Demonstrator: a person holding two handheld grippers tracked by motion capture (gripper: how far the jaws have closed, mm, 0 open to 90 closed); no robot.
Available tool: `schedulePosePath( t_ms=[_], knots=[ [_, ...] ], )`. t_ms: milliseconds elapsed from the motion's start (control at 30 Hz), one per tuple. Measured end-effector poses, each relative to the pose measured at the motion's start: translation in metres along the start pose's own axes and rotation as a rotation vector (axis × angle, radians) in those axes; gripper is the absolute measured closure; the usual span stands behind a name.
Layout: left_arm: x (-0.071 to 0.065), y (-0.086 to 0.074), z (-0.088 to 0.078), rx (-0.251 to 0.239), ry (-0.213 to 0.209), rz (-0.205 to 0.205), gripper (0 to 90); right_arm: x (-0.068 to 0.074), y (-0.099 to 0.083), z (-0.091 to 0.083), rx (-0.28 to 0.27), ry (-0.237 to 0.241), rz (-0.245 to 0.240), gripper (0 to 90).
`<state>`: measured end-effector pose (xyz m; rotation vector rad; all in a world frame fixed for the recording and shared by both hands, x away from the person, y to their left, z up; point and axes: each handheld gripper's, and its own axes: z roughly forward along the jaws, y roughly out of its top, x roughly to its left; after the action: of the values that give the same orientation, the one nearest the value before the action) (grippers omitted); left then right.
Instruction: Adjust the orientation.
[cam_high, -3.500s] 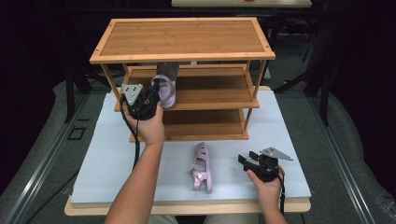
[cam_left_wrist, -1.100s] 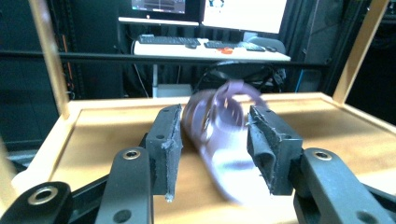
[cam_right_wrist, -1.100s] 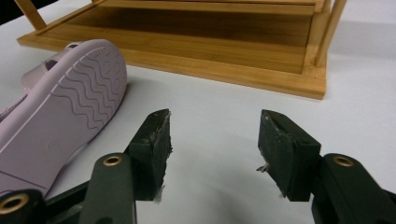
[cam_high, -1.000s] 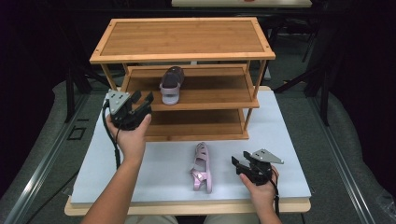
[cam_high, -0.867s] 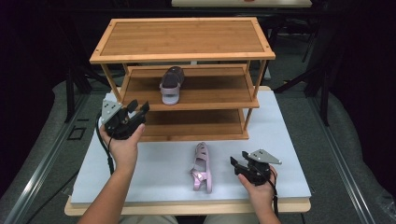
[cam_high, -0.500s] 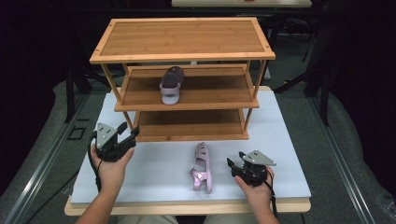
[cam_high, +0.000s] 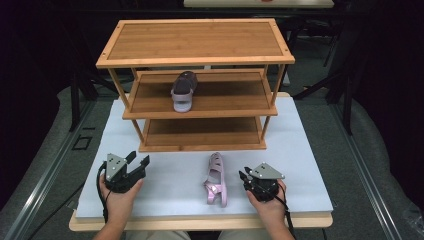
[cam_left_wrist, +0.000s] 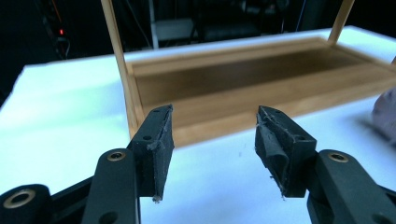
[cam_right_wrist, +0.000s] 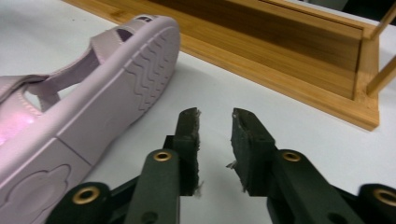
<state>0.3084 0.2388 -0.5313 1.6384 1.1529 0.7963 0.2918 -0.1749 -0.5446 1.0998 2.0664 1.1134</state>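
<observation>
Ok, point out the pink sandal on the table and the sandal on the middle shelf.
pink sandal (cam_high: 216, 181), high view, on its strapped upper side.
sandal on the middle shelf (cam_high: 182, 91), high view, on its upper.

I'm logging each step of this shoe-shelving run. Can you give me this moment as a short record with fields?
shelf unit: three-tier wooden rack at the back of the white table
shelved shoe: sandal on the middle tier
loose shoe: pink sandal on its side in front of the rack
left gripper: open, empty, jaws have just been opening
right gripper: beside the pink sandal, jaws have just been closing, narrow gap, nothing between them
</observation>
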Motion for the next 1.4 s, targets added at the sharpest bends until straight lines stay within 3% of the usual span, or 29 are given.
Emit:
schedulePosePath(
  t_ms=[167, 333, 533, 567, 667, 767, 900, 1000, 1100, 1200, 1267, 1400],
  knots=[
    [-0.003, -0.003, 0.003, 0.014, -0.004, -0.003, 46.5, 0.007, 0.004, -0.002, -0.024, 0.072, 0.006, 80.8],
    [-0.002, -0.004, 0.003, 0.030, 0.004, -0.011, 46.0, 0.018, 0.011, -0.006, -0.051, 0.159, -0.029, 83.5],
    [0.001, -0.005, 0.003, 0.033, 0.002, -0.027, 45.7, 0.035, 0.020, -0.011, -0.072, 0.220, -0.057, 88.0],
    [0.001, -0.005, 0.002, 0.032, 0.003, -0.027, 45.7, 0.038, 0.022, -0.012, -0.058, 0.197, -0.070, 88.1],
    [0.002, -0.005, 0.002, 0.036, 0.000, -0.031, 45.6, 0.044, 0.021, -0.007, -0.058, 0.234, -0.079, 88.1],
    [0.002, -0.005, 0.002, 0.040, -0.005, -0.034, 45.6, 0.045, 0.019, -0.005, -0.049, 0.227, -0.086, 89.0],
    [0.002, -0.005, 0.002, 0.042, -0.005, -0.037, 45.4, 0.039, 0.019, -0.008, -0.026, 0.179, -0.084, 89.4],
    [0.002, -0.005, 0.002, 0.040, -0.004, -0.039, 45.4, 0.027, 0.015, -0.008, 0.004, 0.158, -0.031, 88.8],
    [0.002, -0.005, 0.002, 0.040, -0.004, -0.039, 45.4, 0.013, 0.004, 0.002, 0.077, 0.093, 0.015, 89.8],
    [0.002, -0.005, 0.002, 0.039, -0.006, -0.037, 45.4, -0.003, -0.004, 0.009, 0.118, 0.106, 0.078, 88.3],
    [0.002, -0.005, 0.002, 0.037, -0.002, -0.039, 45.4, -0.012, -0.006, 0.009, 0.098, 0.157, 0.132, 86.6],
    [0.003, -0.004, 0.000, 0.038, 0.005, -0.041, 45.4, -0.017, -0.003, 0.000, 0.082, 0.115, 0.143, 78.6]
  ],
)
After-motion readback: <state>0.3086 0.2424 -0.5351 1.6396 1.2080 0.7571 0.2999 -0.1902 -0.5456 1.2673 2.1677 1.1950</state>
